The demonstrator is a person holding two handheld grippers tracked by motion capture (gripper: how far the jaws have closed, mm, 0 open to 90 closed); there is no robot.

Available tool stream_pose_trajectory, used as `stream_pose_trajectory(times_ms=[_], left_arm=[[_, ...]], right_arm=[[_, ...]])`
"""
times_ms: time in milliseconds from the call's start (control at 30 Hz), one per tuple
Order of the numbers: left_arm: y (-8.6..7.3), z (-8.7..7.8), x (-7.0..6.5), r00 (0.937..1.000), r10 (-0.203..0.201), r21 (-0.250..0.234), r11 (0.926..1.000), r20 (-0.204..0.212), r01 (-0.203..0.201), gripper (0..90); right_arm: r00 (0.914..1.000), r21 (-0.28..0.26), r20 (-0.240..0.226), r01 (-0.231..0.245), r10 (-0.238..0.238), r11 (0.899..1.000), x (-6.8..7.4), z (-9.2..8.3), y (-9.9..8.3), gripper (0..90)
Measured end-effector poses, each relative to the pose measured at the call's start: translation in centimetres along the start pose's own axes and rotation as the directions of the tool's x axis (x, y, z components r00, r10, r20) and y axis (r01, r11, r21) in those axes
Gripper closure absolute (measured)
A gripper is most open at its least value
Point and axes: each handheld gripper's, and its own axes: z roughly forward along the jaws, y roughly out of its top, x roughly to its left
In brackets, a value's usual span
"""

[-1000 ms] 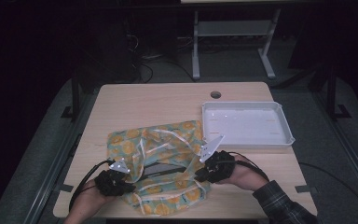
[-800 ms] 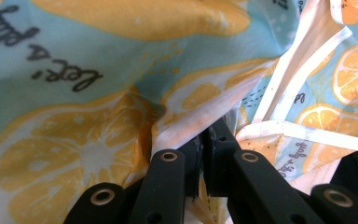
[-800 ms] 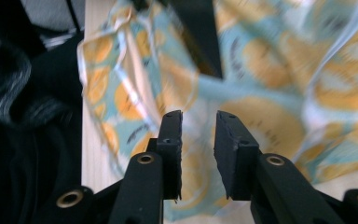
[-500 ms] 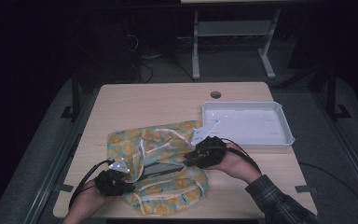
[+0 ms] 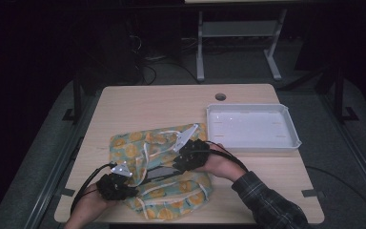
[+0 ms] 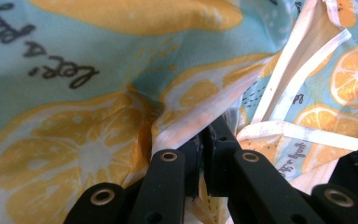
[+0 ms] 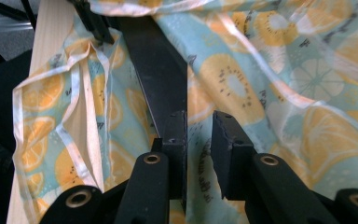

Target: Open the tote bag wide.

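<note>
From above, a fruit-print cloth (image 5: 159, 176) lies rumpled on the near half of the desk (image 5: 143, 105), with a white tray (image 5: 252, 126) at the far right. The left tongs (image 5: 116, 183) sit at the cloth's near left edge, the right tongs (image 5: 190, 155) on its middle. The left gripper view shows jaws clamped on a fold of cloth. In the right gripper view, the jaws have just been closing, a small gap remaining, cloth between them.

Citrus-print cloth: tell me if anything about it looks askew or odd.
The crumpled turquoise cloth with orange citrus print lies bunched and crooked near the table's front edge, white trim strips looping loose. The left gripper pinches one folded edge. Nothing looks torn or spilled.
</note>
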Motion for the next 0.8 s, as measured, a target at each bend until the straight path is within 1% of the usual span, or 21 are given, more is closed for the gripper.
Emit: stream_pose_trajectory(times_ms=[67,133,167,233,333,367,500,600,633,667,800], left_arm=[[0.0,0.0,0.0,1.0,0.0,0.002,1.0,0.001,0.0,85.5],[0.0,0.0,0.0,1.0,0.0,0.001,1.0,-0.001,0.0,85.5],[0.0,0.0,0.0,1.0,-0.001,0.0,1.0,-0.001,0.001,85.5],[0.0,0.0,0.0,1.0,-0.002,0.0,1.0,0.0,0.002,85.5],[0.0,0.0,0.0,1.0,-0.003,0.0,1.0,0.001,0.003,85.6],[0.0,0.0,0.0,1.0,-0.001,0.0,1.0,0.001,0.001,85.6],[0.0,0.0,0.0,1.0,-0.001,0.0,1.0,0.001,0.001,85.6],[0.0,0.0,0.0,1.0,0.002,0.002,1.0,0.002,-0.002,85.6],[0.0,0.0,0.0,1.0,0.003,0.002,1.0,0.001,-0.003,85.6],[0.0,0.0,0.0,1.0,0.002,0.002,1.0,0.002,-0.002,85.6],[0.0,0.0,0.0,1.0,0.004,0.003,1.0,0.001,-0.004,85.5]], right_arm=[[1.0,0.012,0.003,0.009,-0.009,1.0,0.1,0.2,-0.2,74.8],[0.9997,0.021,0.018,0.015,-0.015,1.0,0.1,0.3,-0.3,75.2],[0.9992,0.032,0.025,0.029,-0.03,0.999,0.1,0.4,-0.4,76.3],[0.9993,0.031,0.027,0.026,-0.027,0.999,0.1,0.4,-0.4,79.1],[0.999,0.035,0.032,0.031,-0.032,0.999,0.2,0.4,-0.4,86.4],[0.9989,0.036,0.034,0.031,-0.032,0.999,0.2,0.4,-0.4,87.6],[0.998,0.033,0.052,0.034,-0.036,0.999,0.2,0.3,-0.4,89.3],[0.9971,0.019,0.063,0.041,-0.042,0.999,0.0,0.0,-0.4,89.6],[0.9974,0.017,0.065,0.031,-0.032,0.999,0.0,-0.1,-0.4,89.6],[0.9968,0.013,0.07,0.036,-0.037,0.999,-0.1,-0.3,-0.4,89.6],[0.9958,-0.004,0.088,0.023,-0.023,1.0,-0.6,-0.9,-0.5,89.6]])
